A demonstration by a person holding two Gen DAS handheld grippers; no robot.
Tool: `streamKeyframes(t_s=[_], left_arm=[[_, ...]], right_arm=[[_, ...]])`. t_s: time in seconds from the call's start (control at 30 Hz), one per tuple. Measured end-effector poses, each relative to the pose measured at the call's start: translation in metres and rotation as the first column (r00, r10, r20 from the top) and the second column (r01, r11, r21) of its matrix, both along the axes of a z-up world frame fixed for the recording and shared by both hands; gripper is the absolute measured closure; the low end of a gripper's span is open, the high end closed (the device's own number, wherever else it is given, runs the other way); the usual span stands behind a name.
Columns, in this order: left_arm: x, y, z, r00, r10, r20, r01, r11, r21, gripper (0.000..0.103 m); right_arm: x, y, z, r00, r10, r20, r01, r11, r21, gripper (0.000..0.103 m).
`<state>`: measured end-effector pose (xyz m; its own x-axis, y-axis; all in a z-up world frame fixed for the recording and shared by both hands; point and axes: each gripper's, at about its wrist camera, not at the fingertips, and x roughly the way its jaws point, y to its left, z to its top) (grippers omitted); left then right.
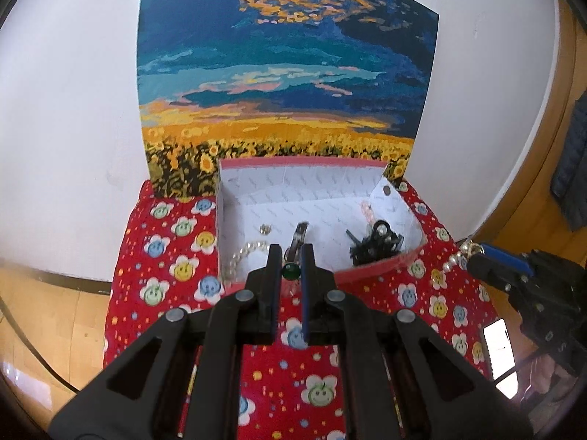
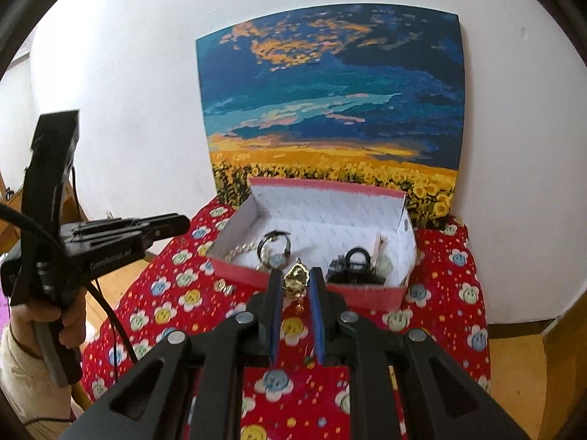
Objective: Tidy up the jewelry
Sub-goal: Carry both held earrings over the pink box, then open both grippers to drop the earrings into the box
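Jewelry box (image 1: 381,271): red outside, white patterned lining, open at the top; it sits on the flowered cloth against the foot of the painting, at 12 o'clock from both grippers.
Painting (image 1: 286,73): sunflower field under a blue and orange sky, leaning on the white wall at 12 o'clock behind the box.
Cloth (image 1: 168,256): red, printed with smiling flowers, covering the surface under the box.
Left gripper (image 1: 291,256): fingers narrowed around a green bead piece (image 1: 291,271), which sits between the tips just at the box's near rim; in the right wrist view this gripper (image 2: 179,223) shows side-on at 9 o'clock, held in a hand (image 2: 69,324).
Right gripper (image 2: 296,278): fingers closed in on a gold ornament (image 2: 296,278) with a small part dangling below; it hovers just before the box's near wall. In the left wrist view it (image 1: 473,260) appears at 3 o'clock with a short run of pearls hanging from its tip.
Black hair clips (image 1: 376,242): a tangled heap in the box's right part, at 1 o'clock from the left gripper.
Pearl strand (image 1: 244,255): white beads curled in the box's near left corner.
Ring-shaped piece (image 2: 273,247): metal loop lying inside the box, left of centre.
Small stud (image 1: 265,229): lying alone on the box floor, at 11 o'clock from the left fingertips.
Loose trinket (image 2: 223,286): on the cloth just outside the box's near left corner.
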<state>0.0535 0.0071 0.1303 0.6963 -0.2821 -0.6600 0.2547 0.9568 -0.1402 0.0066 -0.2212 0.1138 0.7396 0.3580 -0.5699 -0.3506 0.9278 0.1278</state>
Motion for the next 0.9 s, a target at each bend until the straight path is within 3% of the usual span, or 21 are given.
streamKeyframes(t_s=[0.4, 0.9], left_arm=[[0.056, -0.014, -0.012, 1.0, -0.004, -0.027, 0.004, 1.0, 0.003, 0.102], [0.123, -0.016, -0.066, 0.995, 0.028, -0.098, -0.029, 0.999, -0.014, 0.102]], right_arm=[[0.07, -0.016, 0.002, 0.998, -0.035, -0.046, 0.037, 0.998, 0.041, 0.087], [0.156, -0.022, -0.044, 0.982, -0.095, -0.161, 0.099, 0.995, 0.015, 0.087]])
